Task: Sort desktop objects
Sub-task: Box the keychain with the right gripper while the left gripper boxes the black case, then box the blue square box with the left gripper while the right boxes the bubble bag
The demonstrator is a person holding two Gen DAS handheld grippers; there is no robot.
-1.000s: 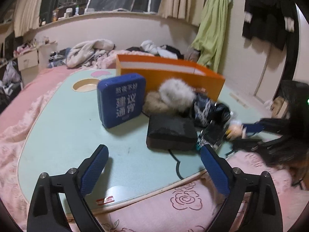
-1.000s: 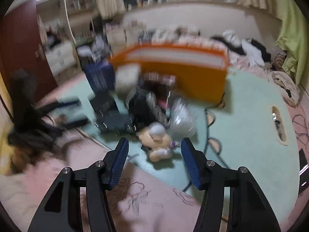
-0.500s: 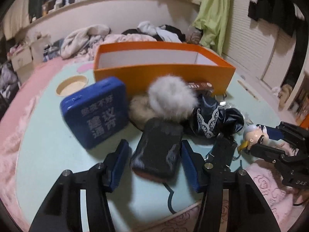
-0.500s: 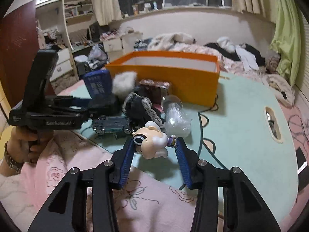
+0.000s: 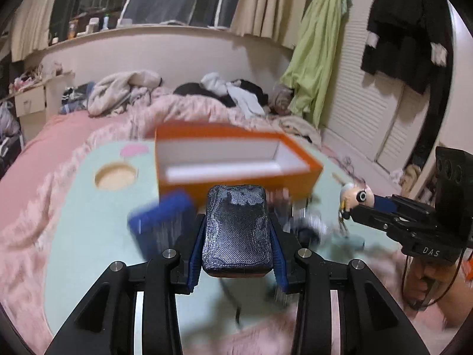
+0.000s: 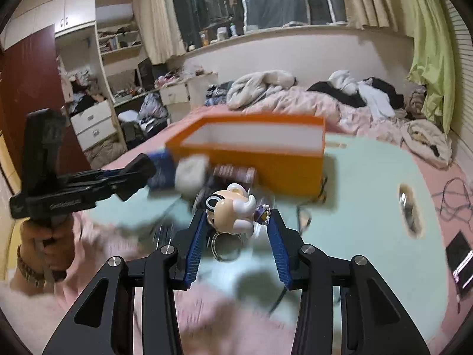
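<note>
1. The pale green tabletop (image 5: 88, 236) carries the open orange cardboard box with a white interior (image 5: 236, 159), which stands ahead of both grippers. The box appears to be the sorting bin.
2. A blue rectangular tin (image 5: 161, 222) and other blurred clutter lie between the box and the grippers. The carry path needs to pass above them.
3. The left gripper (image 5: 236, 236) has just been closing. It now pinches the dark textured rectangular case (image 5: 236, 227) by its long sides and holds it clear of the table.
4. A dark cable (image 5: 233, 301) appears to trail below the case. The person does well to raise the case slowly so that the cable does not snag the clutter.
5. The right gripper (image 6: 238, 222) has also been closing slightly. It clamps the small cream cartoon-figure keychain (image 6: 230, 210), whose metal ring (image 6: 221, 245) hangs below.
6. Each object is best released only once it is fully over the box opening.
</note>
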